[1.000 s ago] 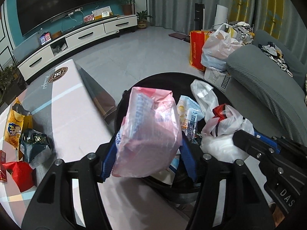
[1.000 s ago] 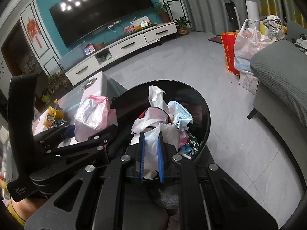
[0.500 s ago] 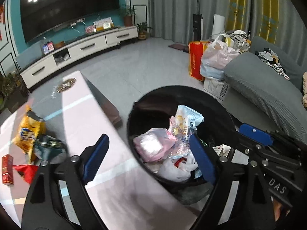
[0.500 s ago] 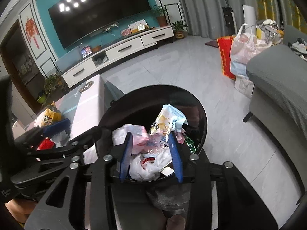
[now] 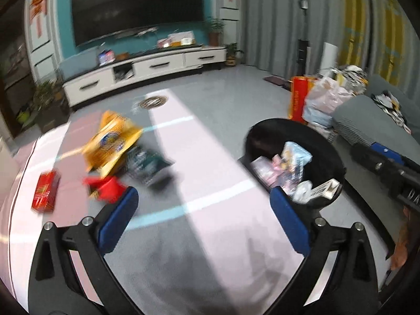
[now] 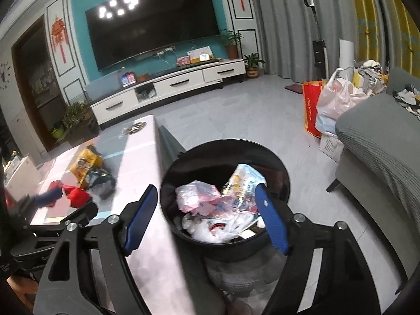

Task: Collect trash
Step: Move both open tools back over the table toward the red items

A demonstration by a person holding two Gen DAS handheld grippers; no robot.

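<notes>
A black round trash bin point(image 6: 278, 162) stands beside the table, filled with a pink bag point(image 6: 197, 197), a light blue packet point(image 6: 244, 181) and white plastic point(image 6: 210, 228). It also shows in the left wrist view point(image 5: 265, 134). My right gripper point(image 6: 206, 193) is open and empty above the bin. My left gripper point(image 5: 203, 197) is open and empty over the table point(image 5: 210, 173). On the table lie a yellow snack bag point(image 5: 113, 139), a dark wrapper point(image 5: 147, 162), a red wrapper point(image 5: 107, 189) and a red box point(image 5: 44, 195).
A grey sofa point(image 6: 380, 141) stands right of the bin. Plastic and red shopping bags point(image 6: 330, 102) sit on the floor behind it. A white TV cabinet point(image 6: 168, 89) runs along the far wall. The table's right edge meets the bin.
My left gripper let go of the pink bag into the bin, opened and swung left over the table. My right gripper released the white plastic into the bin and opened wide.
</notes>
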